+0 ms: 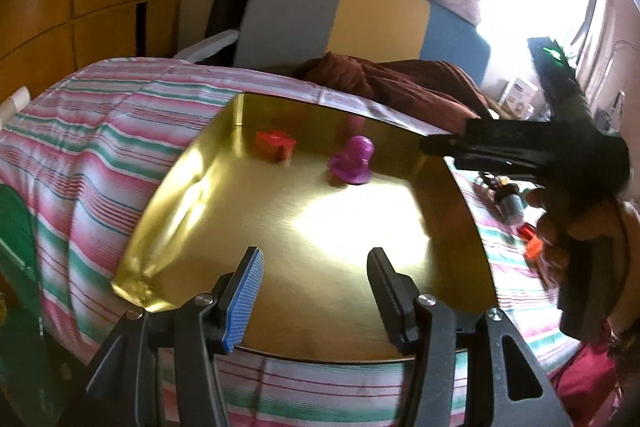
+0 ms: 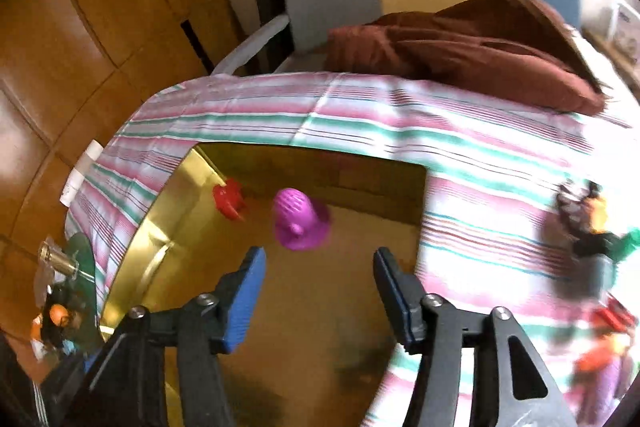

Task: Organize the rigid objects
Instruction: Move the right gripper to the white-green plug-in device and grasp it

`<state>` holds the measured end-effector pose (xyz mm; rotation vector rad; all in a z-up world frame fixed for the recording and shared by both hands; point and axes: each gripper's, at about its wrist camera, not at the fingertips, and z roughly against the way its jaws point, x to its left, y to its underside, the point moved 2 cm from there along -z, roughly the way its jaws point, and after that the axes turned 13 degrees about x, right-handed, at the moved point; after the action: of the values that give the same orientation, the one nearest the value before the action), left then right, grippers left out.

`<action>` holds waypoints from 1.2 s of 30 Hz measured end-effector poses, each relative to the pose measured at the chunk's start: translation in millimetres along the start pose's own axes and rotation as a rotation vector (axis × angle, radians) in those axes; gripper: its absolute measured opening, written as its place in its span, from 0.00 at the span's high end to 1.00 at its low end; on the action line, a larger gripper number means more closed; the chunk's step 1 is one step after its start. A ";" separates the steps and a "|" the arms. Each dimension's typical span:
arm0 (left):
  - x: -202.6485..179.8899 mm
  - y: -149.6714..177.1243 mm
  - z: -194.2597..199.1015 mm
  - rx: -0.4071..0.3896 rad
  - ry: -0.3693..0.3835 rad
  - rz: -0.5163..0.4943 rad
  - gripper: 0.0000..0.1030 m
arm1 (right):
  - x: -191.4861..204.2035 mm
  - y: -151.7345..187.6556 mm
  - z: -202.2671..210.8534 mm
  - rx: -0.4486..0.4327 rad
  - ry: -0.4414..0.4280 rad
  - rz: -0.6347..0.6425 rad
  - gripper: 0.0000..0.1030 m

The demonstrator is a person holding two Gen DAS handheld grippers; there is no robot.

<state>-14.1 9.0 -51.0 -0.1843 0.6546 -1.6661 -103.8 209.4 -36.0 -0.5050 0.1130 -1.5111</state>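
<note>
A shiny gold tray (image 1: 192, 187) with low upturned walls sits on the striped bedspread (image 1: 100, 115). Inside it, near its far wall, stand a purple ridged bell-shaped piece (image 1: 352, 161) and, just beside it toward the tray's left corner, a red blocky piece (image 1: 275, 143), apart from each other. Most of the tray floor is bare. The left gripper (image 1: 316, 275) hangs over the tray's near edge, jaws spread and holding nothing; the right gripper (image 2: 318, 277) likewise gapes empty above the tray

My bed (image 2: 400, 115), under its striped sheet, is carrying a gold tray (image 1: 192, 183), a brown cushion (image 2: 480, 43) lying at the far end, and scattered small toys (image 2: 600, 227) (blurred) lying beside the tray.
</note>
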 end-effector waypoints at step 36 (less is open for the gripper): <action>-163.8 34.5 4.4 0.078 0.174 -0.391 0.47 | -271.9 128.7 96.9 0.022 0.318 -0.392 0.34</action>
<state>52.5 160.6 -26.1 -0.1168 0.7144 -2.0976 30.9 494.0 -63.2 -0.2735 0.2562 -1.9690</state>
